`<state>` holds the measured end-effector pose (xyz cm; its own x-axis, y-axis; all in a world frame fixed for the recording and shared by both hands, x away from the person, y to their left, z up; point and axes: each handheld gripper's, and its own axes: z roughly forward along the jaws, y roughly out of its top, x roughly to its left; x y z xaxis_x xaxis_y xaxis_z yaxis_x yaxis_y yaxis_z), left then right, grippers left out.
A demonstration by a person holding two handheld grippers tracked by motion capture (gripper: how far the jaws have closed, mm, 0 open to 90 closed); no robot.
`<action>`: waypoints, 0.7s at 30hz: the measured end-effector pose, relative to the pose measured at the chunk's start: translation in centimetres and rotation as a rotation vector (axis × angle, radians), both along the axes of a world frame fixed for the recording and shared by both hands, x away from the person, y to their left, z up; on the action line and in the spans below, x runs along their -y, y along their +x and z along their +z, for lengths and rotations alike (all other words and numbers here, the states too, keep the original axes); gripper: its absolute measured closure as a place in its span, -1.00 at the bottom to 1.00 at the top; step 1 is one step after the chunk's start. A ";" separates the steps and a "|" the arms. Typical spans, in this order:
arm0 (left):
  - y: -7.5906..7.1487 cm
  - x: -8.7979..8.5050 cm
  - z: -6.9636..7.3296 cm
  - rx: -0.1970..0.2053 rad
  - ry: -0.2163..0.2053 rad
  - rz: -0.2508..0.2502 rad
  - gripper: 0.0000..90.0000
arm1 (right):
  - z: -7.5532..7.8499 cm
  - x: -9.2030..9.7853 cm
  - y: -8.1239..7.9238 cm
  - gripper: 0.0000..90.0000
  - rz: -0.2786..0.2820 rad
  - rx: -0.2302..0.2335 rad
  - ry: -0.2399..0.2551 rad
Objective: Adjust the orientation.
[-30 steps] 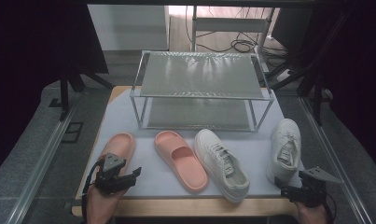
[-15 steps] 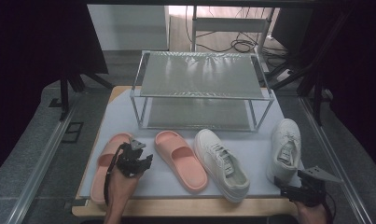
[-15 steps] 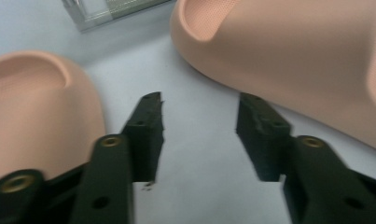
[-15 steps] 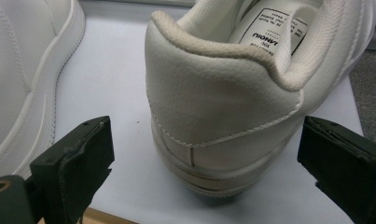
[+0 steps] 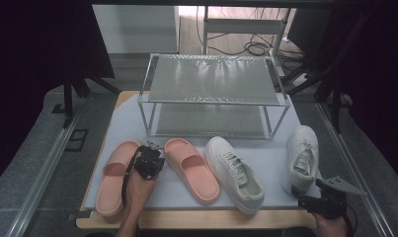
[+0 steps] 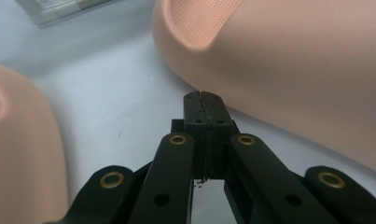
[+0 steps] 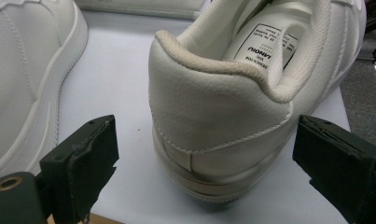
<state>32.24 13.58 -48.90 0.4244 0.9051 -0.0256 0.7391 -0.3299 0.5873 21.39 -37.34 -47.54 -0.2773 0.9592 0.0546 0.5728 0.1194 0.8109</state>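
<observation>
Two pink slides lie side by side on the white mat point(image 5: 122, 123): the left slide point(image 5: 112, 177) point(image 6: 22, 154) and the right slide point(image 5: 191, 168) point(image 6: 293, 70). My left gripper point(image 5: 153, 150) point(image 6: 205, 97) hovers low over the gap between them. Its jaws have just been closing and are now shut with nothing between them. A white sneaker point(image 5: 233, 173) point(image 7: 22, 70) lies in the middle. A second white sneaker point(image 5: 301, 155) point(image 7: 213, 107) is at the right. My right gripper point(image 5: 310, 197) point(image 7: 209, 149) stands open just behind its heel, one jaw on each side, not touching.
A two-tier metal rack point(image 5: 214, 79) with mesh shelves stands at the back of the mat. The wooden board's front edge point(image 5: 206, 219) runs under my forearms. Dark stands and cables surround the table.
My left gripper moved right and forward from the outer side of the left slide to the gap between the slides, and its jaws closed. The right gripper stayed put.
</observation>
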 end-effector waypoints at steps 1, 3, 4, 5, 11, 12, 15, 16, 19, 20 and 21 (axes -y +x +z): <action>0.2 0.1 -0.1 0.000 -0.001 0.000 0.99 | 0.0 0.0 0.0 -0.85 0.001 -0.004 -0.001; 0.5 0.3 -0.2 0.000 -0.011 0.000 0.99 | 0.0 0.0 0.0 -0.85 0.001 -0.004 -0.002; 0.7 0.5 -0.2 0.001 -0.014 -0.001 0.99 | 0.0 0.0 0.0 -0.85 0.001 -0.003 -0.004; 0.8 0.6 -0.1 0.006 -0.008 0.000 0.99 | 0.0 0.0 0.0 -0.84 0.002 -0.001 -0.003; 1.6 1.7 0.0 0.025 -0.026 -0.012 0.99 | 0.0 0.0 0.0 -0.84 0.001 -0.003 -0.004; 1.6 1.7 0.0 0.025 -0.026 -0.012 0.99 | 0.0 0.0 0.0 -0.84 0.001 -0.003 -0.004; 2.3 2.4 0.0 0.033 -0.010 -0.014 0.99 | 0.0 0.0 0.0 -0.84 0.001 -0.003 -0.004; 2.3 2.4 0.0 0.033 -0.010 -0.014 0.99 | 0.0 0.0 0.0 -0.84 0.001 -0.003 -0.004; 2.7 2.7 -0.1 0.036 -0.014 -0.021 0.99 | 0.0 0.0 0.0 -0.84 0.001 -0.004 -0.005; 2.8 2.7 -0.1 0.037 -0.015 -0.023 0.99 | 0.0 0.0 0.0 -0.84 0.000 -0.005 -0.004; 2.9 2.8 -0.1 0.037 -0.015 -0.023 0.99 | 0.0 0.0 0.0 -0.84 0.000 -0.005 -0.004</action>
